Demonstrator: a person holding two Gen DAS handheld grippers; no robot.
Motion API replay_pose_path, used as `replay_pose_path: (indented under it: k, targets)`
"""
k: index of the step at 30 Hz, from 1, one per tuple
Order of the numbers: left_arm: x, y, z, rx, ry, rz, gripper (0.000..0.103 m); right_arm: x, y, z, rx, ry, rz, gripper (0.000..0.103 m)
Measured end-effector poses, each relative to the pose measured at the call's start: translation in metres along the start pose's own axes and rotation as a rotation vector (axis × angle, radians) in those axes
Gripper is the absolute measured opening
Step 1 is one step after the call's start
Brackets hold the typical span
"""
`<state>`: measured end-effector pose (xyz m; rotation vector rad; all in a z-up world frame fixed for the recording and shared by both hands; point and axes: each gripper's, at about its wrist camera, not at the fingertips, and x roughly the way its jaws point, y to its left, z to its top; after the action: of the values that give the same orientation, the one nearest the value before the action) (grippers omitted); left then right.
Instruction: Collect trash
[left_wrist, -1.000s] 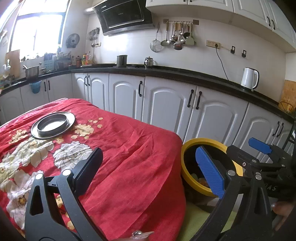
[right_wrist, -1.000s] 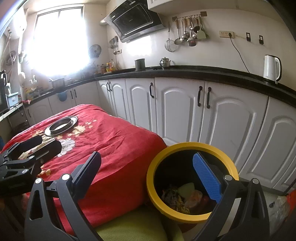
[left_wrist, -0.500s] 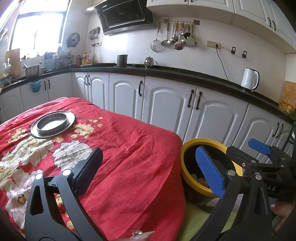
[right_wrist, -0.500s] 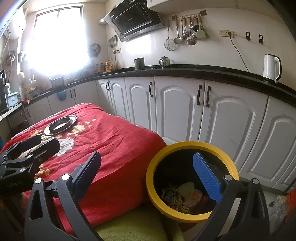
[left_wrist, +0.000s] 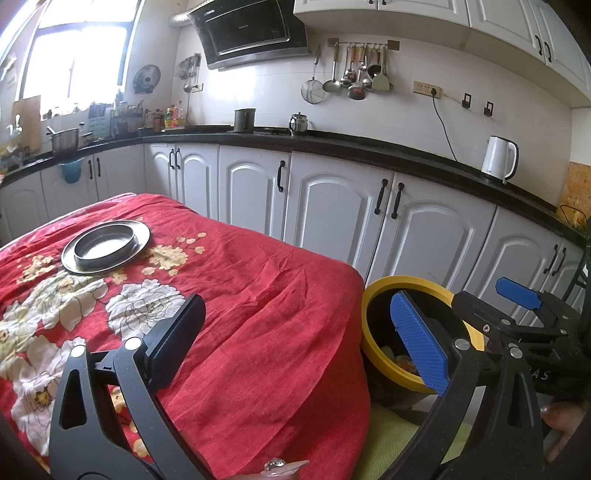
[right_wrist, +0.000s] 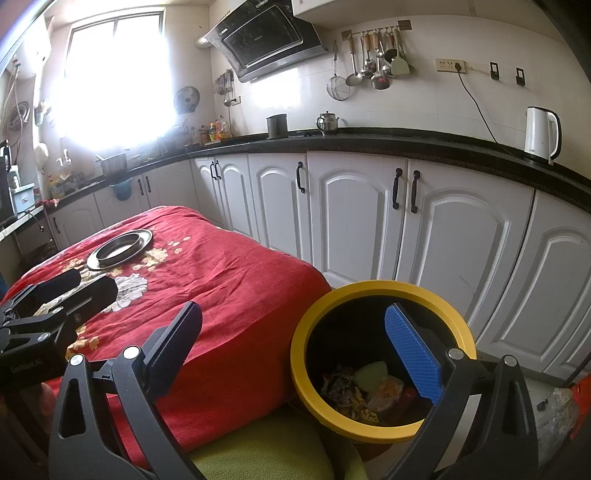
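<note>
We see a red floral cloth-covered table (left_wrist: 258, 295) bearing a round steel dish (left_wrist: 105, 245), beside it the yellow-rimmed black bin (right_wrist: 382, 291) with food scraps (right_wrist: 364, 387) inside, and our left gripper (left_wrist: 295, 339) and right gripper (right_wrist: 291, 349) both spread wide, holding nothing.

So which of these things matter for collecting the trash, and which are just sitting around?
Part of the job:
- yellow-rimmed bin with scraps inside
- left hand-held gripper, open
- right hand-held gripper, open

Just lying about:
- metal dish on the red tablecloth
- white kettle
- hanging utensils
</note>
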<state>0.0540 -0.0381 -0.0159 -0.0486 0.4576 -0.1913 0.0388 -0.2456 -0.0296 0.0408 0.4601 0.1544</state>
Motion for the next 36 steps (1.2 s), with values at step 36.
replay_pose_path:
  k: [36]
  targets:
    - [0.0040,0.0007,-0.0089,-0.049,0.028,0.014,0.092,0.0049,0.0015,-0.0044,-0.012,0.022,-0.011,0.097]
